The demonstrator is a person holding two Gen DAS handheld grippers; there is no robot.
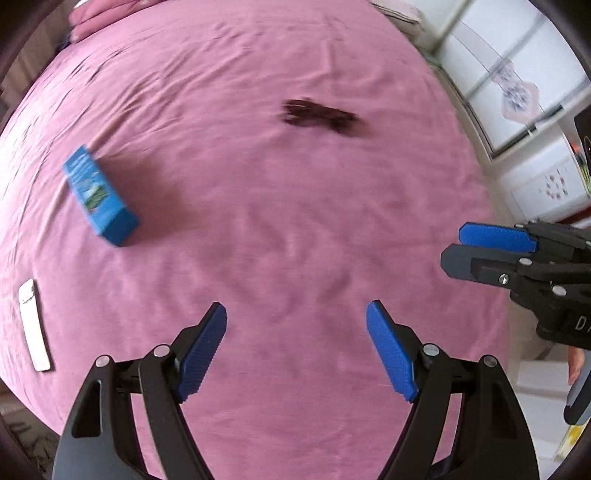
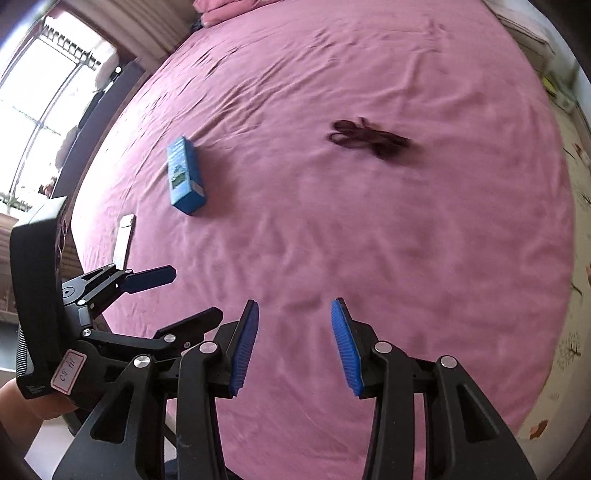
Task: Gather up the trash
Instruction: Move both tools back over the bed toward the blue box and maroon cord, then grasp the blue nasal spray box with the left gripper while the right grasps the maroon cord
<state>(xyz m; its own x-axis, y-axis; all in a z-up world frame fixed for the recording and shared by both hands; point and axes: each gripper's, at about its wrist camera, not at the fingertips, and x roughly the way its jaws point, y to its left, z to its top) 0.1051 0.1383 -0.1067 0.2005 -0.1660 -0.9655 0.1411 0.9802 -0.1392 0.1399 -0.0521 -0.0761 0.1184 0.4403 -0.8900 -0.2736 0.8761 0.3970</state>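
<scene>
A blue carton (image 1: 99,195) (image 2: 184,173) lies on its side on the pink bed sheet (image 1: 295,221) (image 2: 369,240). Farther up the bed is a dark crumpled scrap (image 1: 317,116) (image 2: 369,138), too blurred to name. My left gripper (image 1: 296,306) (image 2: 197,293) hangs open over bare sheet, nothing between its blue pads. My right gripper (image 2: 294,302) (image 1: 453,246) is beside it, also open and holding nothing. Both point steeply down at the near part of the bed, well short of the carton and the scrap.
A flat white device (image 1: 33,325) (image 2: 123,240) lies near the bed's left edge. Pink pillows (image 1: 92,18) sit at the head. White cupboards (image 1: 517,92) stand right of the bed, a window (image 2: 48,92) to its left, and a patterned floor (image 2: 569,332) to its right.
</scene>
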